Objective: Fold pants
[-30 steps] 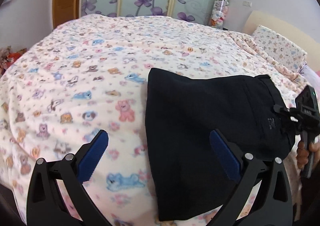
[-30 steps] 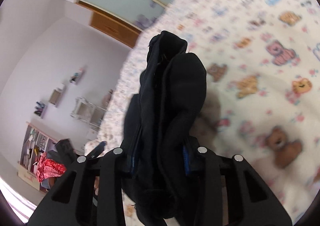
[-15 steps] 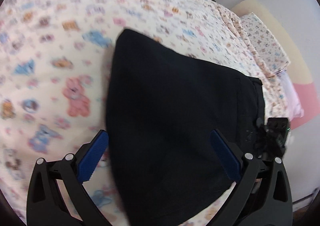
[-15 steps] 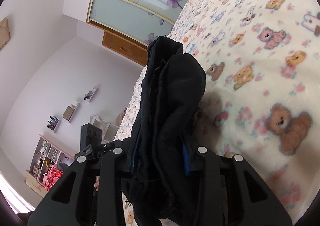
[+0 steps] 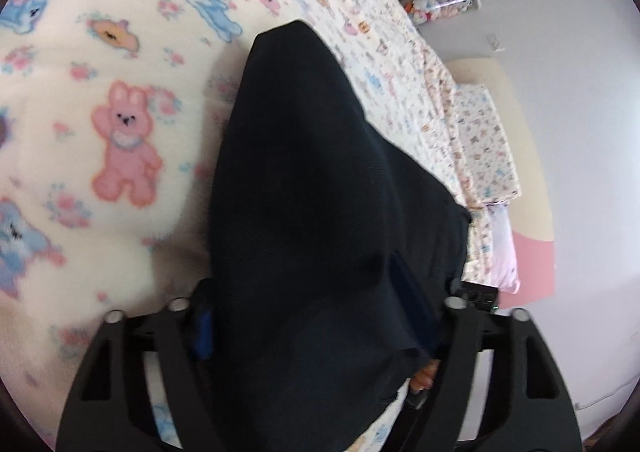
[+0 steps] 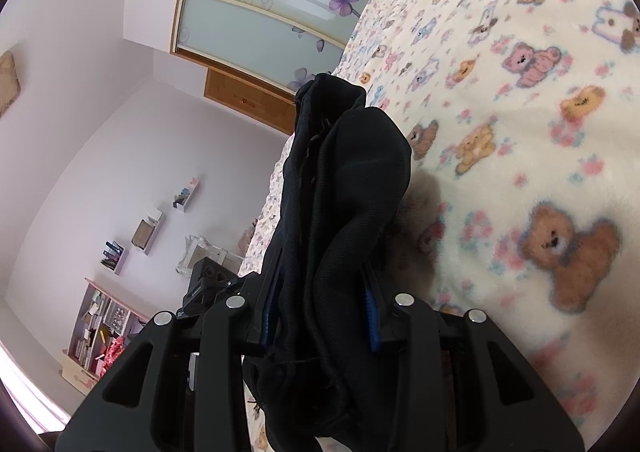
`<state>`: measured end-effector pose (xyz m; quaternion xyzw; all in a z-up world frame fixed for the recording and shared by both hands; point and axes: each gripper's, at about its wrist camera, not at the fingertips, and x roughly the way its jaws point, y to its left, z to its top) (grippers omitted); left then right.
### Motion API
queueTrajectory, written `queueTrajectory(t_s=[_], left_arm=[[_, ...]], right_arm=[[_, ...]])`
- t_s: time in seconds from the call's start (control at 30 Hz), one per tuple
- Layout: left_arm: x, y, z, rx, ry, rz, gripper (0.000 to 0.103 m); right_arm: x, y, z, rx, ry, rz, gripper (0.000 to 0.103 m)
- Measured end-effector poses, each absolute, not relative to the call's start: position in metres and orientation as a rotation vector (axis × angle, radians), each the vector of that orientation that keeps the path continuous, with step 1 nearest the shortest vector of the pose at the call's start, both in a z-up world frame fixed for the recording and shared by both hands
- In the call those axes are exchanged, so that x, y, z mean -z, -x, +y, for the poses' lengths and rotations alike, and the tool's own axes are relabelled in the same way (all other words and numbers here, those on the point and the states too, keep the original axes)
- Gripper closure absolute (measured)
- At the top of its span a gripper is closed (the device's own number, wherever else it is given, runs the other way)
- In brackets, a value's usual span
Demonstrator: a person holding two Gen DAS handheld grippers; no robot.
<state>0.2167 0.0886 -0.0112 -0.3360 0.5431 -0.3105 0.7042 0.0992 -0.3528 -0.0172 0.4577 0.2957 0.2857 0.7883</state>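
- Left wrist view: the left gripper (image 5: 316, 322) is closing around the black pants (image 5: 320, 188), its blue pads pressing the cloth from both sides. The pants are draping forward over the animal-print blanket (image 5: 120, 72).
- Right wrist view: the right gripper (image 6: 318, 318) is clamping a bunched fold of the pants (image 6: 340, 192), which are standing up between its jaws, above the blanket (image 6: 520, 112). The left gripper (image 6: 208, 284) is showing just beside, its jaws hidden.

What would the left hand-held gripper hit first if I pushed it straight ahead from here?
The black pants: the left hand-held gripper already has the cloth bunched between its fingers, filling the line ahead. Past the far edge of the pants lies the printed blanket, though depth there is hard to judge.
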Motion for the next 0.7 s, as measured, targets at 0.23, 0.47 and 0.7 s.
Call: queueTrajectory(t_s=[0.23, 0.47, 0.7], left_arm=[[0.003, -0.215, 0.083, 0.637, 0.668, 1.189, 0.054], [-0.011, -0.204, 0.078, 0.602, 0.623, 1.147, 0.085], [-0.05, -0.186, 0.072, 0.651, 0.585, 1.009, 0.091]], right_arm=[[0.023, -0.1, -0.356, -0.595, -1.0, 0.649, 0.067], [0.021, -0.096, -0.357, -0.622, -1.001, 0.624, 0.068], [0.007, -0.094, -0.358, -0.717, -1.099, 0.542, 0.068]])
